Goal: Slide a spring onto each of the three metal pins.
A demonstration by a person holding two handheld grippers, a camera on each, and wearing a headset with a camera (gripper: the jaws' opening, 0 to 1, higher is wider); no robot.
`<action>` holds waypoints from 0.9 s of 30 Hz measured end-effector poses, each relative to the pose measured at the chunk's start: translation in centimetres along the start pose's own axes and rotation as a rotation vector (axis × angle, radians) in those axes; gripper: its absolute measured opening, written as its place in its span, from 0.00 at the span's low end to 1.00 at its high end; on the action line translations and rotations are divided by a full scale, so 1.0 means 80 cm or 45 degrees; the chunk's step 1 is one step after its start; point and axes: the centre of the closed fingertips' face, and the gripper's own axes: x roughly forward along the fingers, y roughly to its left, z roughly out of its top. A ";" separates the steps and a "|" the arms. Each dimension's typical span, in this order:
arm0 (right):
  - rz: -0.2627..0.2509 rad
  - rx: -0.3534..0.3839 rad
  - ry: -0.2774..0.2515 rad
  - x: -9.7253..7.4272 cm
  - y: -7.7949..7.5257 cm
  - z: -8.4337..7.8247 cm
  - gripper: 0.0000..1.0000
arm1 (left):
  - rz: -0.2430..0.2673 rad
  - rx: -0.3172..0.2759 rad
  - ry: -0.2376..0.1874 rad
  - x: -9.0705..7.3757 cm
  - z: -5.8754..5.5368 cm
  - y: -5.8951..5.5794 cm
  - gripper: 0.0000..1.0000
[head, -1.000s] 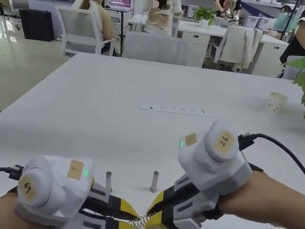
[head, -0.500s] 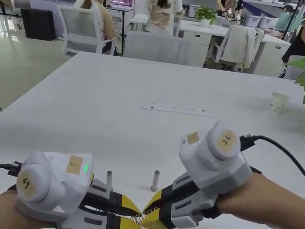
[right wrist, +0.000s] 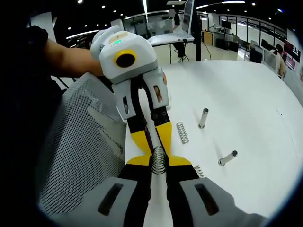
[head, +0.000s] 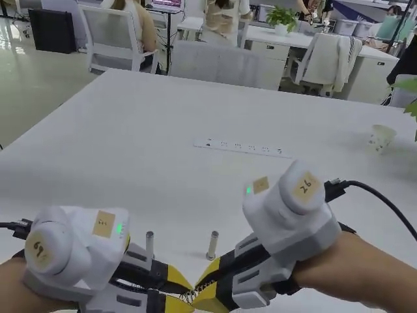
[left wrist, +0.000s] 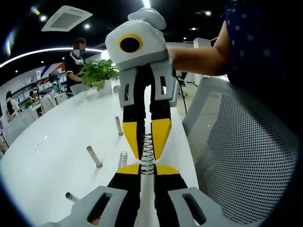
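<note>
spring (left wrist: 148, 150) | held between facing tips | left tool (left wrist: 147, 169) clamped on it | right tool (right wrist: 158, 165) clamped too

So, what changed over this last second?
Nothing visibly moved; the head camera only drifted slightly. The left gripper and right gripper stay tip to tip, both shut on the spring, and the two upright pins stand as before.

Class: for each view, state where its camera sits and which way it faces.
Head view: on the headset, looking forward and down at the table; left gripper, right gripper and forearms show.
Left gripper view: on the left gripper, along its jaws toward the right gripper.
Right gripper view: mirrored, along its jaws toward the left gripper.
Shared: the spring between their tips.
</note>
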 end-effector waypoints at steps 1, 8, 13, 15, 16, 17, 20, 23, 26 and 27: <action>-0.001 -0.005 0.008 0.000 0.000 -0.001 0.08 | -0.003 -0.005 -0.003 0.001 0.000 -0.001 0.01; -0.011 -0.026 0.043 -0.002 -0.002 -0.001 0.08 | 0.002 0.001 -0.007 0.002 0.001 0.000 0.02; -0.033 -0.043 0.072 -0.007 -0.007 -0.001 0.08 | 0.010 -0.002 0.003 0.001 -0.001 0.002 0.07; -0.036 -0.045 0.076 -0.009 -0.008 0.000 0.08 | 0.014 -0.009 0.003 0.001 -0.001 0.002 0.09; -0.040 -0.046 0.079 -0.010 -0.009 -0.001 0.08 | 0.015 -0.012 0.004 0.000 -0.002 0.002 0.09; -0.042 -0.047 0.084 -0.011 -0.010 -0.001 0.08 | 0.015 -0.012 0.004 0.000 -0.002 0.002 0.10; -0.059 -0.057 0.112 -0.014 -0.013 -0.006 0.08 | 0.027 -0.027 0.000 -0.002 -0.003 0.005 0.14; -0.061 -0.049 0.115 -0.018 -0.014 -0.007 0.09 | 0.038 -0.044 -0.005 -0.006 -0.003 0.008 0.16; -0.078 -0.048 0.141 -0.023 -0.019 -0.013 0.09 | 0.055 -0.057 0.002 -0.010 -0.006 0.011 0.20; -0.084 -0.049 0.150 -0.024 -0.020 -0.016 0.09 | 0.064 -0.068 0.000 -0.012 -0.006 0.013 0.21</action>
